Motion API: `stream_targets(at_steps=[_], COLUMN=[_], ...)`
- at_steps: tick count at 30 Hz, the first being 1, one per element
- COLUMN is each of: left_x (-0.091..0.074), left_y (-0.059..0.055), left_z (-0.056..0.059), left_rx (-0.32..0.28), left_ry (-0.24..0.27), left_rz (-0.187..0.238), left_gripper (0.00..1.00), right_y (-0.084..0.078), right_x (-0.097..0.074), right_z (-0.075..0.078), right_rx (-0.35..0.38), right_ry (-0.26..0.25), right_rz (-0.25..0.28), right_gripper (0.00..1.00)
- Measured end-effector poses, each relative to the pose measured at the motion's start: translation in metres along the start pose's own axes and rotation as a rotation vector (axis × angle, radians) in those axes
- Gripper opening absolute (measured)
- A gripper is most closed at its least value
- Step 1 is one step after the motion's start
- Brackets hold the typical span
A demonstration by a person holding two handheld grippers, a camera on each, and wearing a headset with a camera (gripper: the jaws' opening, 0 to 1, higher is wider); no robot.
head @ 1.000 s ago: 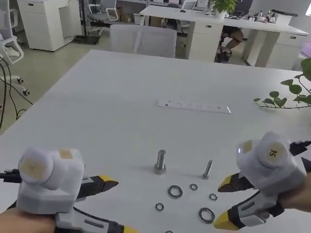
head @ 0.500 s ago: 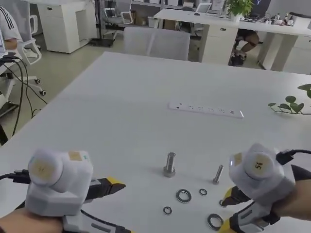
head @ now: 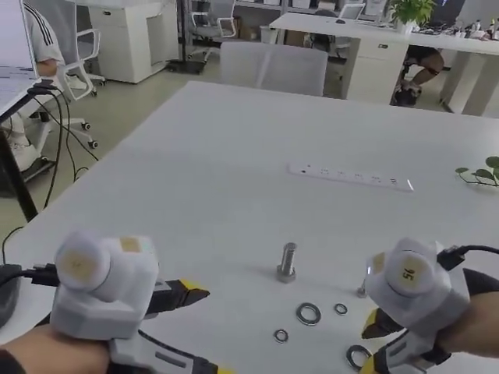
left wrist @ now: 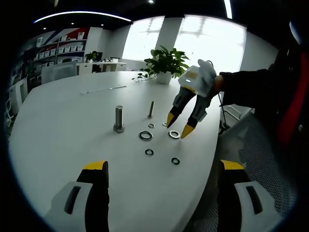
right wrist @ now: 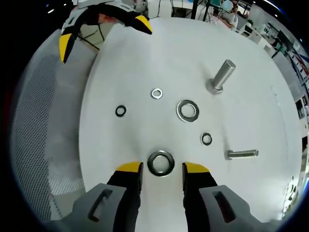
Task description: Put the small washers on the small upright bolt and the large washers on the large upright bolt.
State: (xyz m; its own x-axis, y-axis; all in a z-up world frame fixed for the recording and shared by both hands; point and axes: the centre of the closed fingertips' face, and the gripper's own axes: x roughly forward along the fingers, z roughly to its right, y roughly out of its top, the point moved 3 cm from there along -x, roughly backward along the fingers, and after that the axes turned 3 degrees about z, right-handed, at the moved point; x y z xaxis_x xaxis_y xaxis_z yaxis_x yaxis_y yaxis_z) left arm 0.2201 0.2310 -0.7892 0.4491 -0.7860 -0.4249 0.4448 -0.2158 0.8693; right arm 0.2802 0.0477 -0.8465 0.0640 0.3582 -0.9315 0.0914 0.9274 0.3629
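Between right hand-held gripper (right wrist: 162, 167) tips, large washer (right wrist: 161, 163); jaws parted, unclamped; left hand-held gripper (left wrist: 162, 166) spread wide.

From here, the only thing I can read is a two-digit number that looks like 15. It is printed on the round tan sticker (head: 408, 273) on top of the right gripper (head: 373, 344) in the head view. The pale round sticker (head: 78, 266) on the left gripper (head: 210, 331) carries a faint mark I cannot make out. The markings on the power strip (head: 351, 176) on the tabletop (head: 195, 171) are too small to read.
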Motion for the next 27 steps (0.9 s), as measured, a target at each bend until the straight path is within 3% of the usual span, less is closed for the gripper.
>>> stream_targets(at_steps=[10,27], left_x=[0.004,0.010], left_y=[-0.001,0.004], left_z=[0.001,-0.007], left_rx=[0.013,0.052], left_ry=[-0.026,-0.046], left_rz=[-0.003,0.016], left_gripper=[0.94,0.94], right_y=[-0.002,-0.001], right_x=[-0.001,0.002], right_z=[-0.002,0.000], right_rx=[0.011,0.014], right_ry=[-0.013,-0.035], right_rz=[-0.029,-0.049], right_gripper=[0.32,0.29])
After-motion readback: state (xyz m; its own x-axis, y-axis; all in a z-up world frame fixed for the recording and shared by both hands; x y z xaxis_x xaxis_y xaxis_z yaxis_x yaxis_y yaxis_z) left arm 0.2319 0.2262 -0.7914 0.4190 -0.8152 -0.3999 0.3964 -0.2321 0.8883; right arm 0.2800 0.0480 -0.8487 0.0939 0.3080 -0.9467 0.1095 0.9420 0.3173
